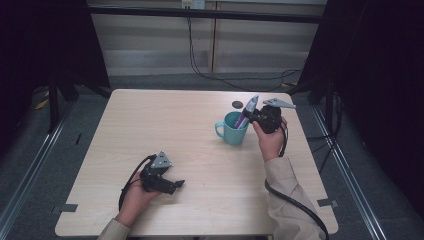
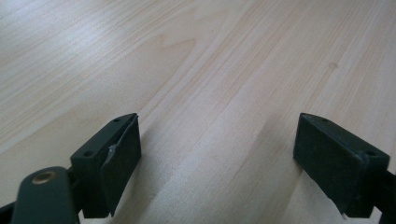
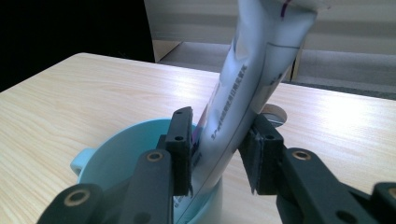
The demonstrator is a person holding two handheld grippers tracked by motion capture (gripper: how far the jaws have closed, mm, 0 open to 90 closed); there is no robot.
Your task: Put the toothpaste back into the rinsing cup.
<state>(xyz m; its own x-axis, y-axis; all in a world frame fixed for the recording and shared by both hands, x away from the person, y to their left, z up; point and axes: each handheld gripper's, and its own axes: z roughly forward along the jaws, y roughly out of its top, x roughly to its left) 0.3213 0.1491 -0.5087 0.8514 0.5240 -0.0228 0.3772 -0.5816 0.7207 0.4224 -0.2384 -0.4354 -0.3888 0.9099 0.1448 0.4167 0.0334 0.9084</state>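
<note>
A teal mug stands on the right half of the wooden table. A white and purple tube leans out of it toward the right. My right gripper reaches in from the right at the mug's rim. In the right gripper view the tube rises out of the mug between the two jaws of the right gripper. A thin gap shows at the left pad and the tube is not squeezed. My left gripper rests low over the table's near left, and in its own view the left gripper is open with bare wood between its fingers.
A small dark round disc lies on the table just behind the mug and shows as a disc past the tube. Cables trail from both grippers. Dark frame posts stand at the table's far corners.
</note>
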